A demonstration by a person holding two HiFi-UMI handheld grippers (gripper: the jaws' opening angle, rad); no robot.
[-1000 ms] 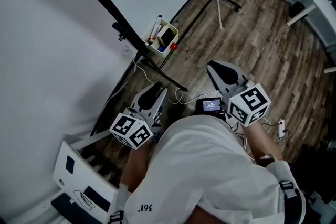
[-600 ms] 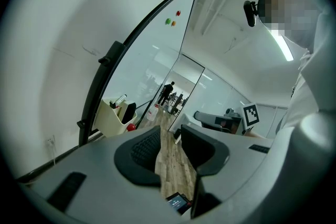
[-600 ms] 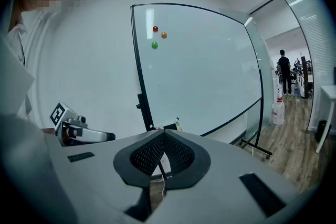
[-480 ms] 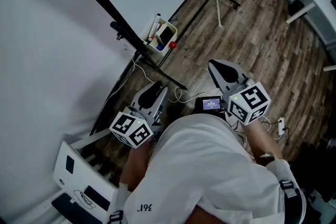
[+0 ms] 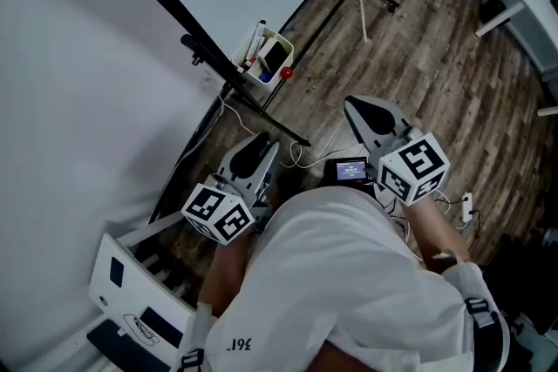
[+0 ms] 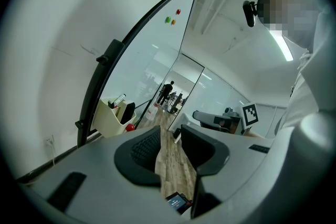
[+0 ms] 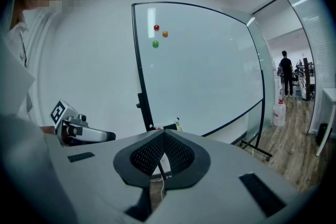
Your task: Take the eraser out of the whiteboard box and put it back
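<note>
Both grippers idle, well apart from the box [image 6: 106, 123].
Nothing has shifted over the last second: the right gripper [image 7: 163, 136] is pressed together on nothing, the left gripper [image 6: 170, 134] is spread and empty, and the eraser [image 5: 275, 58] sits in the box. I judge the take-out not yet begun.

Box: pale cream, open-topped whiteboard box [image 6: 107, 124], hanging upright at the lower edge of the whiteboard [image 6: 152, 44], against its black frame.
Eraser: dark, flat eraser [image 6: 127, 112], standing on end and slightly tilted inside the box, upper part showing above the rim.
</note>
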